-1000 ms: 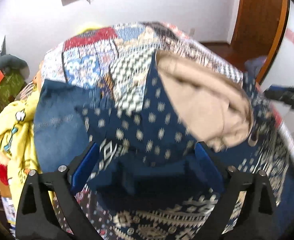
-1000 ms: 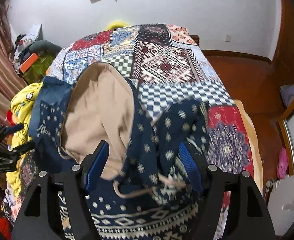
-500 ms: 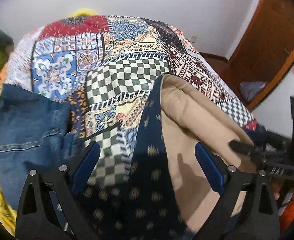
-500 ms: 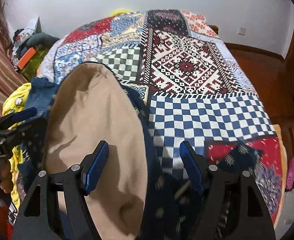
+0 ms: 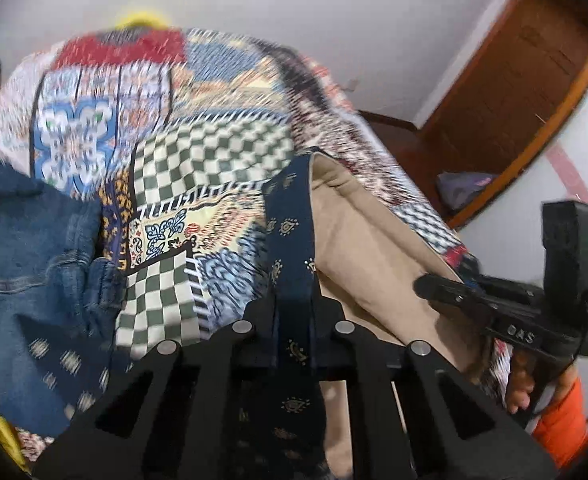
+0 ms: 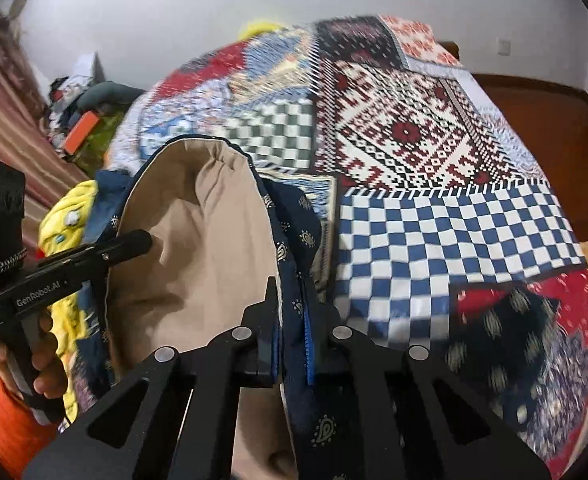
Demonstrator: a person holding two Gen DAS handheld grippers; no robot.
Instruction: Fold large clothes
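Both the left gripper (image 5: 294,320) and right gripper (image 6: 292,332) have jaws clamped on the navy paisley, tan-lined garment (image 6: 210,248) — draped over the patchwork-quilted bed (image 6: 433,216); lift evenly toward twelve o'clock — keep the hem taut.

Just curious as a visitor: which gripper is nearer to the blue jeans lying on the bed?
Left. The left gripper grips the navy garment's edge right beside the jeans; the right gripper grips the opposite edge, farther away.
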